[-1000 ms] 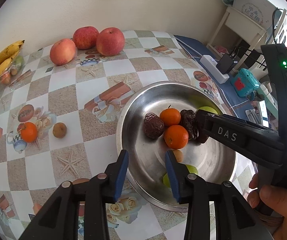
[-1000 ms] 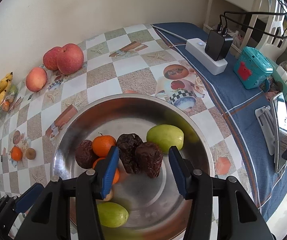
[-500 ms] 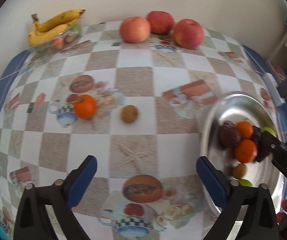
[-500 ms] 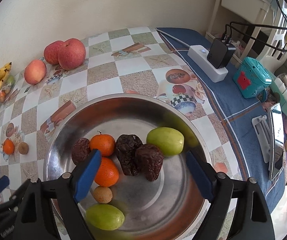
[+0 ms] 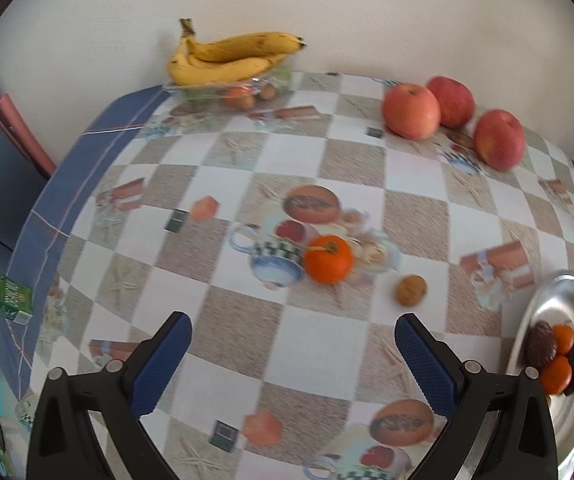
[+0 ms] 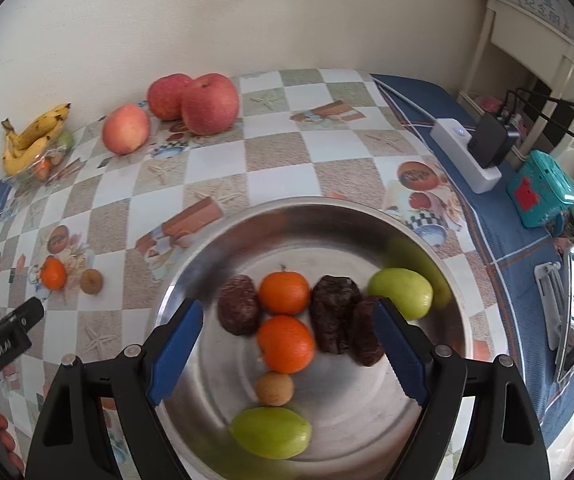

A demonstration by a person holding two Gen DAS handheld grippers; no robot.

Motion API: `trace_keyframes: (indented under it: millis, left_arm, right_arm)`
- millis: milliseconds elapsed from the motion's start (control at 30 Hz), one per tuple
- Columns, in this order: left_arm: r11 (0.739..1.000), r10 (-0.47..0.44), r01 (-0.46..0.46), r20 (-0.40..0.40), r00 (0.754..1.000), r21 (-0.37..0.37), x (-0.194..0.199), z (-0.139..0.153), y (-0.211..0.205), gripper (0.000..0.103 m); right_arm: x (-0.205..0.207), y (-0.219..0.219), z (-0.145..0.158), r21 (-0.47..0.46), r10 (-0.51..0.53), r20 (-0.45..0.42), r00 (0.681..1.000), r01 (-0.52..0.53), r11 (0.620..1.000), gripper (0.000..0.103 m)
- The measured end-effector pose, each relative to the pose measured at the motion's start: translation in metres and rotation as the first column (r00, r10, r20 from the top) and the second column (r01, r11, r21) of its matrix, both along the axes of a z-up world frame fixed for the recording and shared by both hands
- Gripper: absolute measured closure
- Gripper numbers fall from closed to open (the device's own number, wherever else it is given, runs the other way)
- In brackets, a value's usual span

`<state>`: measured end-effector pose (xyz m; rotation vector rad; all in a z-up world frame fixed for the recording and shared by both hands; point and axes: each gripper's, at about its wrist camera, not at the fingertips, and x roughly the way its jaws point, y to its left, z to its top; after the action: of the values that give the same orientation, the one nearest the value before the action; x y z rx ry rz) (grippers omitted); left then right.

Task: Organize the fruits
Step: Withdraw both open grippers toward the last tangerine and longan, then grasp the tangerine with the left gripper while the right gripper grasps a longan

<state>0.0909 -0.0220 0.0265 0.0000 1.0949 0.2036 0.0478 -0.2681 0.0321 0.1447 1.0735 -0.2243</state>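
A steel bowl (image 6: pixel 215 240) holds two tangerines (image 6: pixel 284 293), dark dried dates (image 6: pixel 335 312), two green fruits (image 6: pixel 271 432) and a small brown fruit (image 6: pixel 274 389). My right gripper (image 6: pixel 289 307) hangs open above them, gripping nothing. Out on the checked tablecloth lie one tangerine (image 5: pixel 328 259) and a small brown fruit (image 5: pixel 410 290). My left gripper (image 5: pixel 293 320) is open and empty just short of those two, with the bowl (image 5: pixel 559 292) at its right edge. Three apples (image 5: pixel 411 111) and a banana bunch (image 5: pixel 227 60) sit by the far wall.
A white power strip with a black charger (image 6: pixel 467 152), a teal box (image 6: pixel 543 188) and a propped screen (image 6: pixel 571 300) line the blue strip right of the bowl. A green carton (image 5: pixel 5 294) lies beyond the table's left edge. The bananas rest on a clear tray of small fruit.
Both grippers went from nearly shut to wide open. The left one swung left from the bowl to the loose tangerine; the right one shifted slightly over the bowl.
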Motion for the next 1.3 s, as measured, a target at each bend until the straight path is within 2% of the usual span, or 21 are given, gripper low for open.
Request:
trace_keyframes:
  millis: [133,300,433,533,633,733,800,833,867,1000,1100,1200,1300]
  left_arm:
    - [0.999,0.041,-0.042,0.026,0.999,0.023,0.004,0.006,0.020,0.000]
    - [0.996,0.080,-0.082,0.051,0.995,0.039,0.006,0.012,0.045,0.000]
    - [0.996,0.082,-0.081,0.073,0.994,-0.024,0.009,0.018,0.057,0.000]
    - [0.990,0.074,-0.064,0.072,0.995,-0.128,0.016,0.018,0.059,0.000]
    - [0.987,0.036,-0.029,0.040,0.999,-0.158,0.025,0.008,0.054,0.001]
    - [0.969,0.002,-0.001,0.005,1.000,-0.245,0.034,-0.009,0.050,0.013]
    - [0.952,-0.008,-0.001,-0.029,1.000,-0.308,0.041,-0.023,0.048,0.019]
    - [0.944,-0.011,-0.002,-0.038,0.999,-0.331,0.043,-0.028,0.047,0.021]
    - [0.934,-0.014,-0.003,-0.044,0.999,-0.357,0.045,-0.033,0.046,0.022]
    - [0.918,-0.017,-0.003,-0.047,0.999,-0.397,0.054,-0.045,0.042,0.026]
    - [0.911,-0.028,0.006,-0.047,0.999,-0.412,0.059,-0.050,0.040,0.034]
    - [0.899,-0.032,0.008,-0.046,0.998,-0.438,0.063,-0.053,0.042,0.043]
    - [0.876,-0.057,0.030,-0.040,0.998,-0.482,0.065,-0.052,0.041,0.064]
  right_arm:
    - [0.004,0.019,0.004,-0.012,0.053,0.000,0.999,-0.053,0.999,0.016]
    - [0.008,0.045,0.008,0.064,0.129,0.031,0.991,-0.131,0.989,0.016]
    - [0.013,0.069,0.011,0.107,0.201,0.060,0.978,-0.206,0.973,0.016]
    - [0.019,0.082,0.012,0.122,0.226,0.077,0.971,-0.234,0.965,0.016]
    - [0.030,0.098,0.005,0.131,0.264,0.078,0.961,-0.272,0.953,0.016]
    - [0.042,0.109,-0.010,0.156,0.296,0.051,0.954,-0.301,0.941,0.017]
    - [0.049,0.115,-0.023,0.176,0.310,0.031,0.950,-0.311,0.934,0.030]
    - [0.052,0.117,-0.028,0.186,0.316,0.022,0.949,-0.314,0.931,0.040]
    - [0.054,0.120,-0.033,0.197,0.322,0.014,0.947,-0.318,0.927,0.043]
    - [0.063,0.128,-0.045,0.203,0.339,0.002,0.941,-0.333,0.921,0.044]
    - [0.070,0.134,-0.048,0.204,0.353,0.009,0.936,-0.347,0.916,0.052]
    - [0.079,0.141,-0.052,0.197,0.361,0.003,0.932,-0.355,0.914,0.056]
    - [0.083,0.145,-0.057,0.181,0.360,-0.010,0.933,-0.352,0.918,0.069]
